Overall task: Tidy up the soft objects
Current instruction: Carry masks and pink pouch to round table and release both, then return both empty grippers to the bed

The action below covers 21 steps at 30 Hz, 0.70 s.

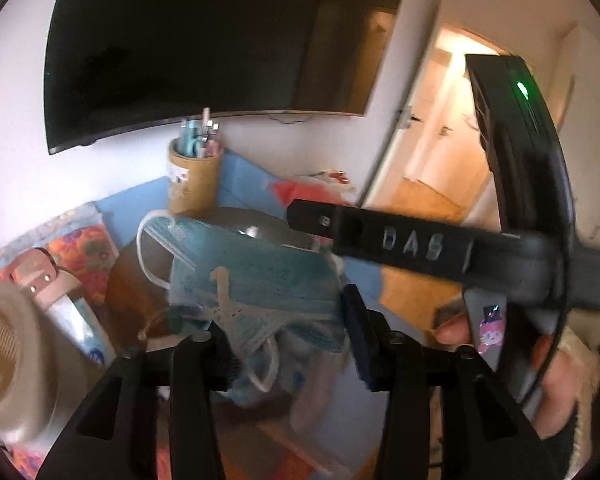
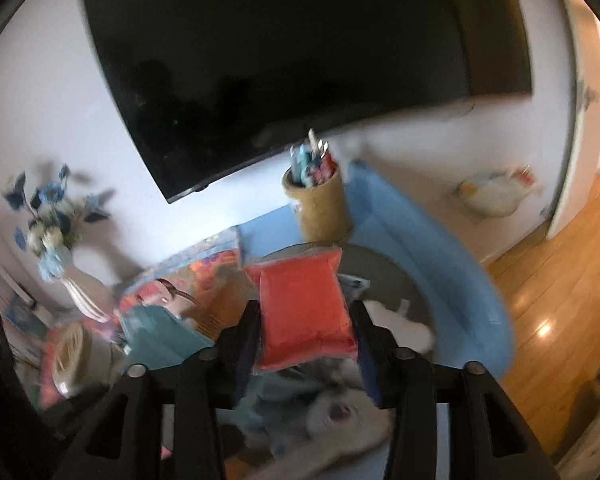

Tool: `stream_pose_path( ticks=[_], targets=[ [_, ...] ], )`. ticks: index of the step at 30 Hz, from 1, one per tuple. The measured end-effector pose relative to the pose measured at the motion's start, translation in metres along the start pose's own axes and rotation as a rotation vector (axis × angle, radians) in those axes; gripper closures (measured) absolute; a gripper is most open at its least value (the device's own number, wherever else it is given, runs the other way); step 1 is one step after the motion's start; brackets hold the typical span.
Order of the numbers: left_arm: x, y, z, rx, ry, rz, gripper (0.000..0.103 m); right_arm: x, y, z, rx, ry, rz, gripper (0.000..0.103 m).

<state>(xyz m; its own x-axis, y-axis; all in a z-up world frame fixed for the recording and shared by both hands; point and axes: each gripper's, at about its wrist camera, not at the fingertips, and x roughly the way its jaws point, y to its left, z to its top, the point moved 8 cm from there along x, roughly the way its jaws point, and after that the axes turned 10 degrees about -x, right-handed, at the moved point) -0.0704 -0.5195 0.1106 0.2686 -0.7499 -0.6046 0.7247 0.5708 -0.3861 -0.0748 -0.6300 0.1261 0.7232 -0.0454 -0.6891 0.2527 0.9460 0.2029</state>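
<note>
Found between the fingers of the left gripper: a loose bundle of blue face masks, ear loops dangling, raised above a round dark tray just in front of the cork pen pot; cannot tell through the blur whether clamped or merely lying against the pads. Found in the right gripper: a red packet, upright, pinched from both sides and touching both pads, held over the round grey mat near the same pot, with the blue cloth beyond.
</note>
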Motion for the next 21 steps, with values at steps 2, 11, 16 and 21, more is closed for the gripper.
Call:
stream_pose_path(
  ticks=[2,11,16,21],
  targets=[
    [0.019,0.004,0.001,-0.011,0.024,0.029,0.017,0.018,-0.007,0.0,0.051,0.053,0.065,0.032],
    [0.019,0.008,-0.027,-0.067,0.086,0.002,0.016,-0.001,-0.022,-0.029,0.118,0.074,0.077,0.032],
    [-0.007,-0.004,-0.036,-0.066,0.069,-0.057,0.016,-0.035,-0.006,-0.042,0.103,0.003,0.096,0.031],
    [-0.06,-0.02,-0.058,-0.027,0.044,-0.169,0.016,-0.082,0.024,-0.064,0.03,-0.097,0.122,0.031]
  ],
)
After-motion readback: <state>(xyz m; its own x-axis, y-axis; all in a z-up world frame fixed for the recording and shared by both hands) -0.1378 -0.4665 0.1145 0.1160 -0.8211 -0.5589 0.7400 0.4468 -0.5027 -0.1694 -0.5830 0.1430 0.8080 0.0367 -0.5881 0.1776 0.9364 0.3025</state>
